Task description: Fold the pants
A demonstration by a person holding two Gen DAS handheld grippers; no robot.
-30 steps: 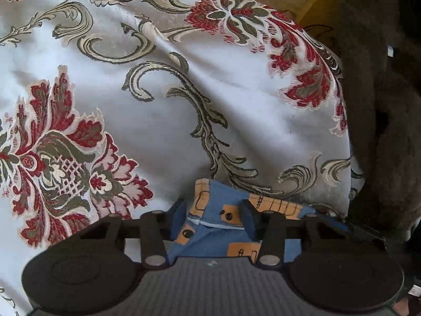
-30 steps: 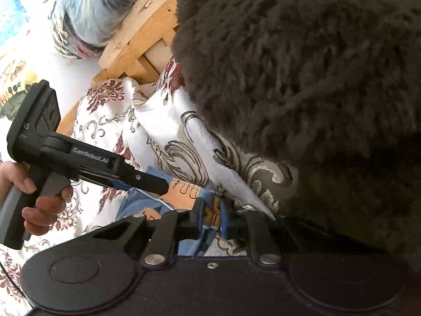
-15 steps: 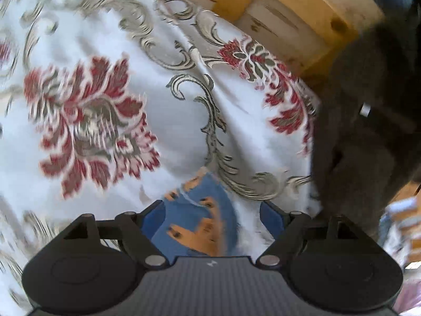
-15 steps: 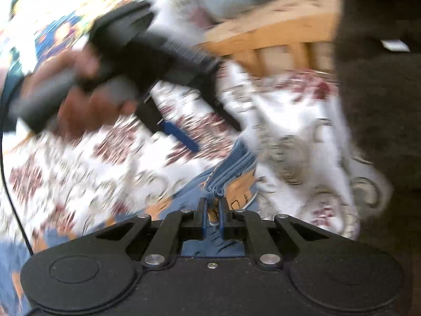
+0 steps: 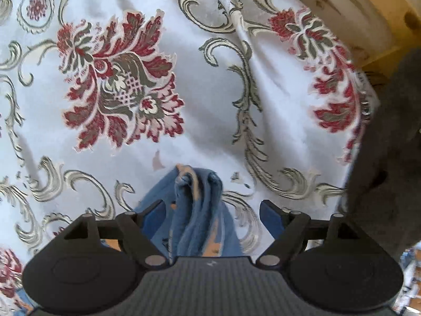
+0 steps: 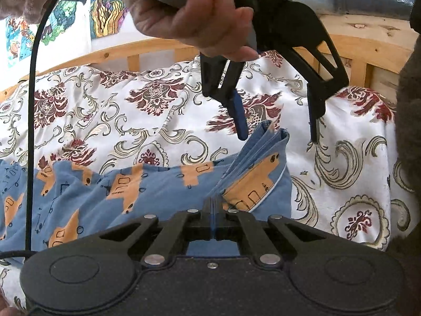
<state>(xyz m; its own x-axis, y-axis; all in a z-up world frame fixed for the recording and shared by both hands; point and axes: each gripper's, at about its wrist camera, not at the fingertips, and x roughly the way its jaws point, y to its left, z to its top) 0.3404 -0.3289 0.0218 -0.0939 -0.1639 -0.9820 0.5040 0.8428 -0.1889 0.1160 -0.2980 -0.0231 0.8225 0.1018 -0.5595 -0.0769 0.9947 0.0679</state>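
The blue pants (image 6: 147, 184) with orange patches lie across a floral bedspread (image 6: 131, 121), running off to the left. My right gripper (image 6: 213, 206) is shut on a pinched fold at their right end. A raised ridge of the pants (image 6: 265, 142) stands just beyond it. My left gripper (image 6: 277, 130), held in a hand (image 6: 210, 23), hovers open above that ridge with its blue fingertips (image 6: 240, 123) pointing down. In the left wrist view my left gripper (image 5: 213, 213) is open, and the bunched pants edge (image 5: 197, 200) stands loose between its fingers.
A wooden bed frame (image 6: 363, 42) runs behind the bedspread. A dark fuzzy fabric (image 6: 410, 121) fills the right edge, also in the left wrist view as dark fabric (image 5: 389, 163). A black cable (image 6: 32, 121) hangs at the left. Posters (image 6: 105, 10) hang on the wall.
My left gripper has opened, let go of the pants edge and risen above it. My right gripper stays shut on the pants, and more of them now lie spread to the left.
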